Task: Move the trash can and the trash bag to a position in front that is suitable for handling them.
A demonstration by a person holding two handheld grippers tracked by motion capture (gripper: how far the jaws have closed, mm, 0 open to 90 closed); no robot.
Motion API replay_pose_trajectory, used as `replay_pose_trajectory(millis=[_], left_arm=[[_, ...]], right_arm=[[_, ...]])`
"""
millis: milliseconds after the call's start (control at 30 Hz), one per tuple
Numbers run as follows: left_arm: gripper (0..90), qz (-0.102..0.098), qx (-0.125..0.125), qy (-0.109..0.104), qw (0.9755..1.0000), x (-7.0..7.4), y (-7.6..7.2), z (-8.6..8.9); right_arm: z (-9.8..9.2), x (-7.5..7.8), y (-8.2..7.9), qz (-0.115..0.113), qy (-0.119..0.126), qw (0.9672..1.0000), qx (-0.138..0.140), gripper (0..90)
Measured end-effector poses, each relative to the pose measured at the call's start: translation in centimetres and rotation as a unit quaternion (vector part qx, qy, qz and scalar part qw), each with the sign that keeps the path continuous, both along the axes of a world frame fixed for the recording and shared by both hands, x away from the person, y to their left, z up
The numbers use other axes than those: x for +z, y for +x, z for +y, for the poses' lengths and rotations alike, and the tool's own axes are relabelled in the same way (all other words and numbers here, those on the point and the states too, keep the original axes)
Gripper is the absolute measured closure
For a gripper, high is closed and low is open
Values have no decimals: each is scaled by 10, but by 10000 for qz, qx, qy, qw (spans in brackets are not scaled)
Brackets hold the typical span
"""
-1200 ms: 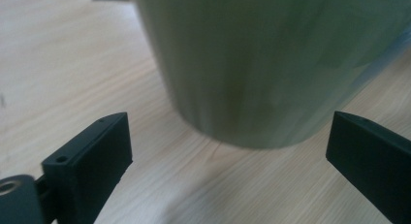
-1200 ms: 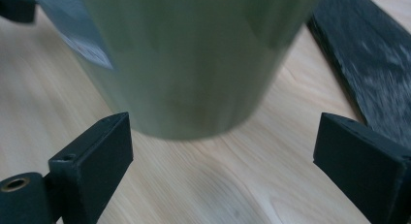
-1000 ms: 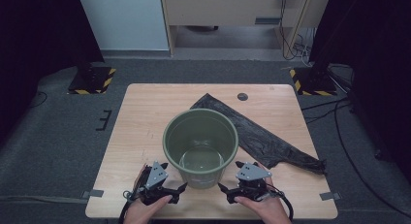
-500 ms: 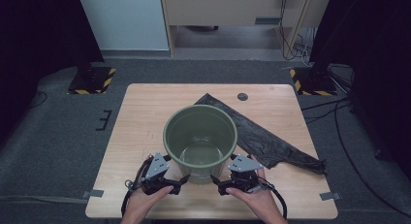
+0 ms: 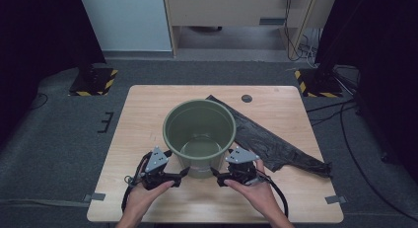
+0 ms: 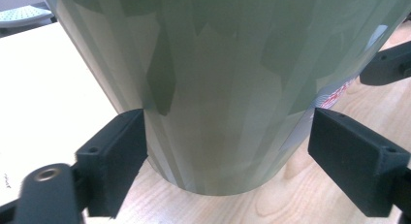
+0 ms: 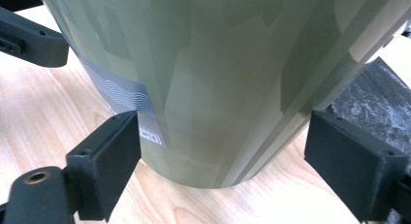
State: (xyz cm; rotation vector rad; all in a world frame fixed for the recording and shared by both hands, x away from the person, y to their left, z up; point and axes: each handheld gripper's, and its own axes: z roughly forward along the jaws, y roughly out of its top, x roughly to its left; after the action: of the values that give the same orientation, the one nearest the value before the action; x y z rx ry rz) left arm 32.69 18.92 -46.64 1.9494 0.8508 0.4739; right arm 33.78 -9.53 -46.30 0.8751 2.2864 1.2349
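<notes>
Both the left gripper [image 6: 228,151] and right gripper [image 7: 223,156] straddle the green bucket [image 5: 198,134] base, jaws closing but not clamped; a label [image 7: 131,107] shows in the right gripper view.

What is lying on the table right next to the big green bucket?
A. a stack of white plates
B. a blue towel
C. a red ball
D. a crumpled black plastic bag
D. In the high view a crumpled black plastic bag lies flat on the wooden table, spreading out to the right from behind the green bucket; its dark, wrinkled surface also shows beside the bucket in the right gripper view.
</notes>
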Motion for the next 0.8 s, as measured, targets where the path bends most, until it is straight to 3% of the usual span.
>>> replay_pose_trajectory(millis=[233, 400, 700, 800], left_arm=[[192, 35, 46, -89, 9999, 0, 13, 0], [213, 58, 49, -86, 9999, 0, 20, -2], [230, 90, 87, -183, 9998, -2, 33, -6], [230, 122, 86, -211, 9997, -5, 39, -9]], right_arm=[[-4, 1, 11, 84, 83, 9999, -53, 229], [-4, 4, 18, 114, -9, 9999, -60, 231], [-8, 5, 29, 135, 65, 9998, -116, 265], [-16, 4, 30, 176, 16, 9998, -106, 296]])
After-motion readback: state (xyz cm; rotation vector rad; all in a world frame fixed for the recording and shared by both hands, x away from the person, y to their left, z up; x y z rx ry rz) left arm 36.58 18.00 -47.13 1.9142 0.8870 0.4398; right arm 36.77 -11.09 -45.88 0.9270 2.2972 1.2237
